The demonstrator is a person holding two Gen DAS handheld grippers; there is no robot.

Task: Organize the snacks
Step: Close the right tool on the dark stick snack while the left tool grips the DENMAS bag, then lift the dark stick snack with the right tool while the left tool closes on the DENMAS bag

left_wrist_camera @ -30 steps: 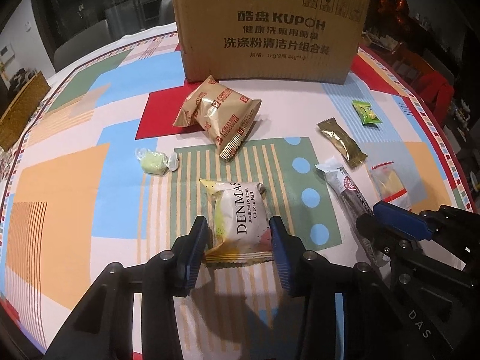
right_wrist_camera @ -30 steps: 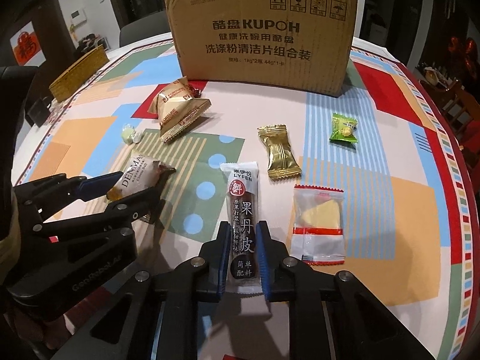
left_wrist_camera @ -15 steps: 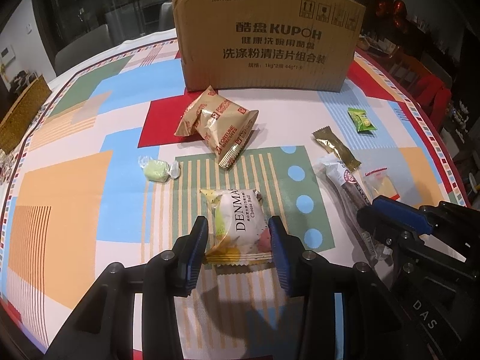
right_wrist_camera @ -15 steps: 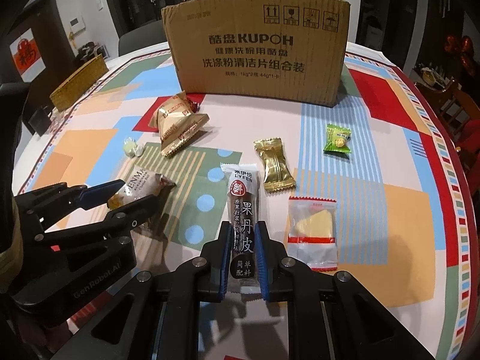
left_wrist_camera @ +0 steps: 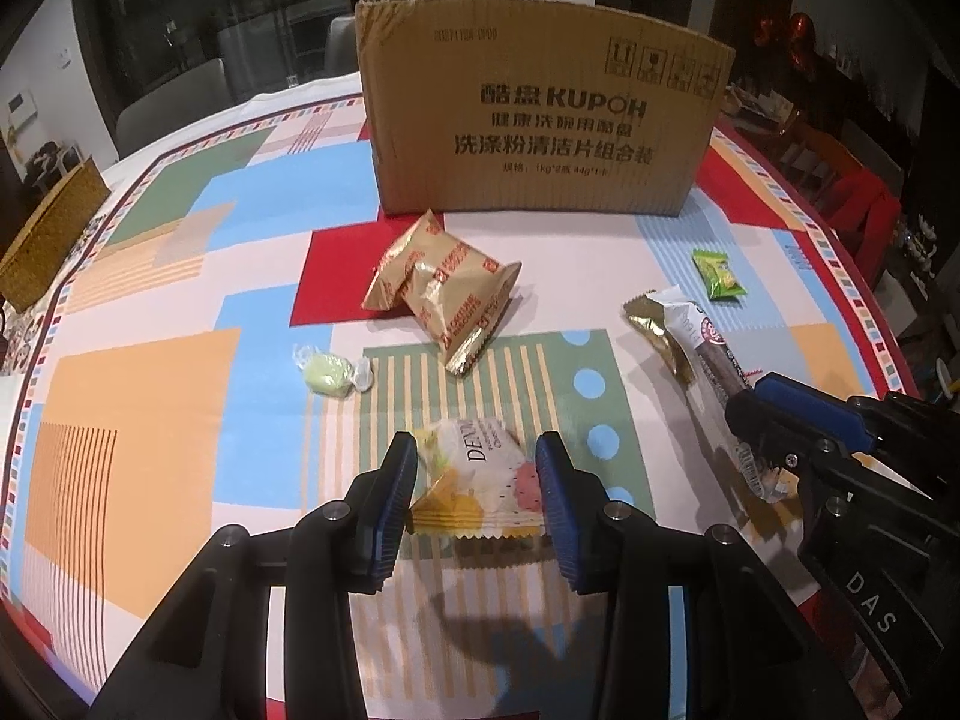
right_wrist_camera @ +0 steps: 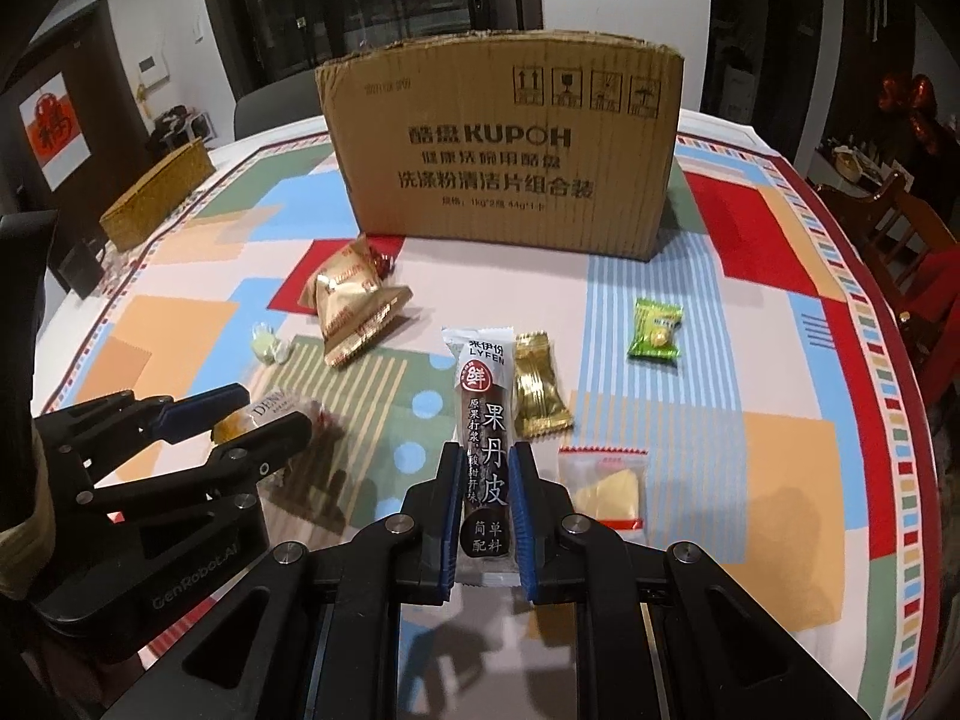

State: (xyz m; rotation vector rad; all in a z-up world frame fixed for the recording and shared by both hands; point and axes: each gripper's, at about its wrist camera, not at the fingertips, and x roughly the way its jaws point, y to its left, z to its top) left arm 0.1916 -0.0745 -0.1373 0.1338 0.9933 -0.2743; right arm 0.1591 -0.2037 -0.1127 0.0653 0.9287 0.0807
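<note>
My left gripper (left_wrist_camera: 477, 489) is shut on the white DENMAS cheese ball packet (left_wrist_camera: 474, 483) and holds it tilted above the tablecloth; it also shows in the right wrist view (right_wrist_camera: 264, 417). My right gripper (right_wrist_camera: 485, 507) is shut on the long dark LYFEN fruit leather bar (right_wrist_camera: 485, 438), lifted off the table, seen from the left wrist view (left_wrist_camera: 714, 372). The open cardboard KUPOH box (left_wrist_camera: 540, 120) stands upright at the back of the table (right_wrist_camera: 504, 138).
On the patterned tablecloth (left_wrist_camera: 150, 420) lie two gold biscuit packets (left_wrist_camera: 444, 288), a pale green wrapped candy (left_wrist_camera: 327, 372), a gold sachet (right_wrist_camera: 540, 387), a green candy packet (right_wrist_camera: 655, 330) and a clear cheese packet (right_wrist_camera: 606, 486). A woven basket (right_wrist_camera: 159, 198) sits far left.
Both grippers have risen with their snacks. The DENMAS packet has left the cloth and tilted; the fruit leather bar has lifted too. The box looks farther and lower in view.
</note>
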